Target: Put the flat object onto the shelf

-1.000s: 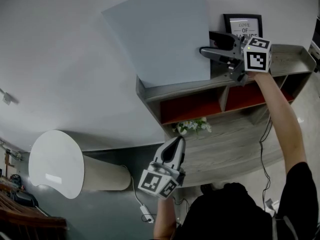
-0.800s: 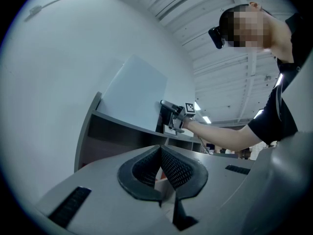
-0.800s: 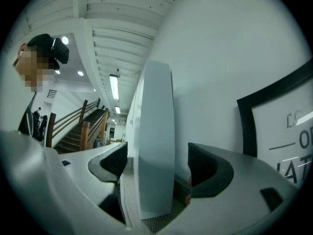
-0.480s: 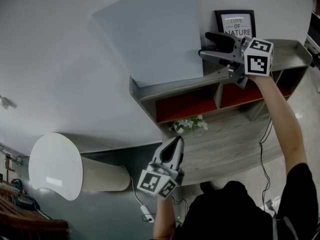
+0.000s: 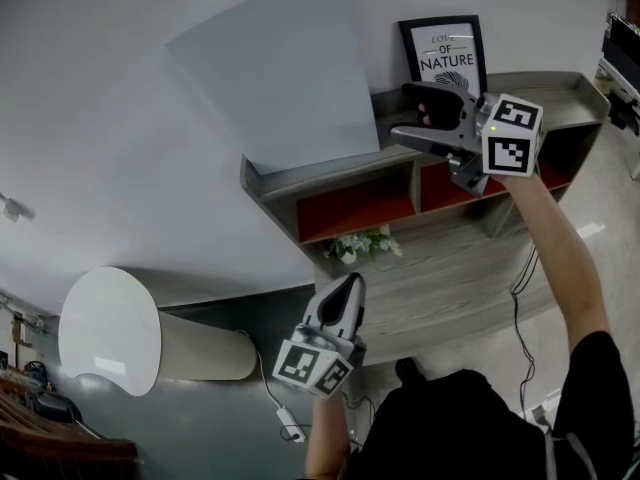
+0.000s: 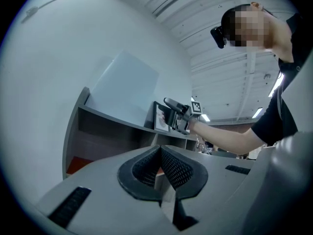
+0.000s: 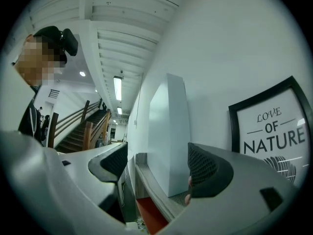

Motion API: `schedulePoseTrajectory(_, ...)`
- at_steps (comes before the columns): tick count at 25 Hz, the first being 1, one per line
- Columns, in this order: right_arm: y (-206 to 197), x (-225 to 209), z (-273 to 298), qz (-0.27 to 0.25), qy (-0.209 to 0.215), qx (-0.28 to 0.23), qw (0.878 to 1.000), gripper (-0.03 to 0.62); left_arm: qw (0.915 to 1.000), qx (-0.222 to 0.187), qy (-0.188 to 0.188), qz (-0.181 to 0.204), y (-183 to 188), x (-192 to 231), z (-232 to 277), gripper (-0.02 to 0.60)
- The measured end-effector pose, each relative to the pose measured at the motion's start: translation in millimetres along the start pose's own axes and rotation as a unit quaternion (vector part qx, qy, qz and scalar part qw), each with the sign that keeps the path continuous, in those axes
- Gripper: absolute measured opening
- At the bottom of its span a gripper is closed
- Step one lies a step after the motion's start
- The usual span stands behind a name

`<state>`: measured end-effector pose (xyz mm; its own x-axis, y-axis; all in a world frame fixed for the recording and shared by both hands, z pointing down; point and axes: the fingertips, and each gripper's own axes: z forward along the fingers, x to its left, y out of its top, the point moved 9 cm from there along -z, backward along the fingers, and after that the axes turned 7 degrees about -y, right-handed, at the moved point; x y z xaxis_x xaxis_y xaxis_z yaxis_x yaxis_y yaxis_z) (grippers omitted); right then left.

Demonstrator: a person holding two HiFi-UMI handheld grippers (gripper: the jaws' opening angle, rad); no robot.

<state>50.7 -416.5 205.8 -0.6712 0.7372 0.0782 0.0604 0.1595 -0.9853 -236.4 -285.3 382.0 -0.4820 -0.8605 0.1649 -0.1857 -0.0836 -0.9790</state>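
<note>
A pale blue-grey flat board (image 5: 275, 73) stands upright on the top of the grey wooden shelf (image 5: 320, 173) and leans against the white wall. My right gripper (image 5: 400, 110) is held just right of the board's edge, open, with nothing between its jaws. In the right gripper view the board (image 7: 168, 131) shows edge-on between the spread jaws of the right gripper (image 7: 156, 163), above the shelf top (image 7: 154, 190). My left gripper (image 5: 352, 283) hangs low below the shelf, shut and empty. The left gripper view looks over the closed left gripper (image 6: 160, 163) toward the board (image 6: 124, 89).
A framed "LOVE OF NATURE" print (image 5: 445, 53) stands on the shelf top right of the board. The compartments below have red back panels (image 5: 350, 208). A small bunch of white flowers (image 5: 362, 245) sits on a lower level. A white cylinder (image 5: 110, 328) lies at the lower left.
My right gripper has drawn back a little from the board's right edge, and the board stays leaning on the shelf top. The left gripper has not moved.
</note>
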Motion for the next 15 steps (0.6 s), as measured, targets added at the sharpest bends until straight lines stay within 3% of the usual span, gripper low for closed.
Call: schedulePoseTrajectory(15, -26.5, 69.3, -119.9, 0.01, 0.003, 0.002, 1.0, 0.331, 0.9999, 0.01, 0.005, -0.006, -23.8, -98.1, 18.1, 0.014)
